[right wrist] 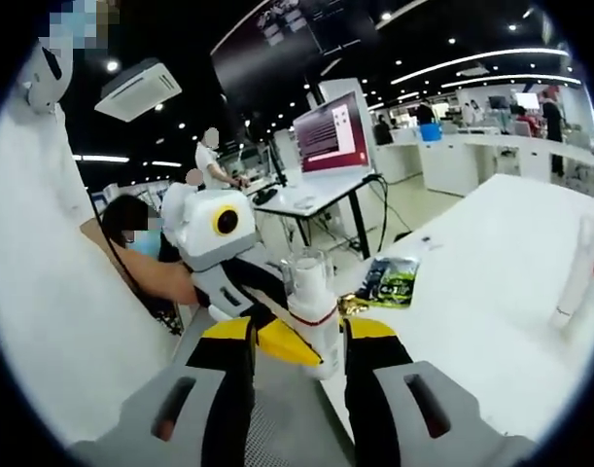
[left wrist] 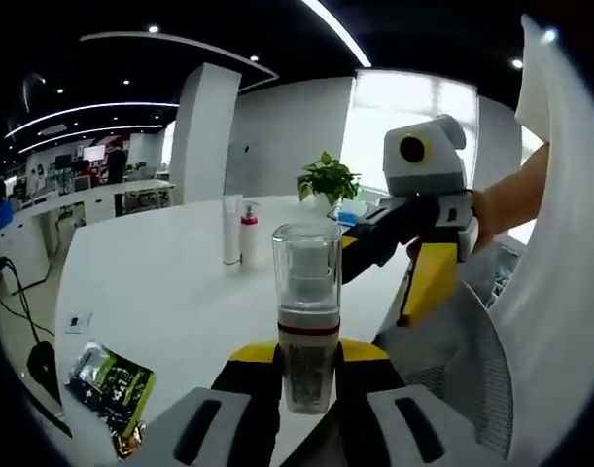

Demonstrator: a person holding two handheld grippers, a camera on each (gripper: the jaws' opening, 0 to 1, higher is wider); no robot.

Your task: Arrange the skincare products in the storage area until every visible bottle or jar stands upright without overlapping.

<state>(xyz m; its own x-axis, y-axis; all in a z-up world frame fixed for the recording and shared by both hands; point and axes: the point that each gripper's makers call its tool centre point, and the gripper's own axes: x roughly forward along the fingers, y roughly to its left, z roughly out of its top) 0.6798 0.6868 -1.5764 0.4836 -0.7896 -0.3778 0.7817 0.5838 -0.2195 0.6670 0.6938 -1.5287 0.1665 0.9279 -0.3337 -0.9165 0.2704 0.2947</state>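
While both grippers (left wrist: 308,375) (right wrist: 298,365) clamp the bottle (left wrist: 307,311), nearby: 2 tubes (left wrist: 240,233), packet (left wrist: 110,386).

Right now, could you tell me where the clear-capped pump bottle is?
The pump bottle stands upright between the left tool jaws above the white table's near edge, the right tool meeting it.

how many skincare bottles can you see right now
3. A clear-capped pump bottle is held between the left gripper and the right gripper. A tall white tube and a red-collared white bottle stand together farther back on the table. More may be out of view.
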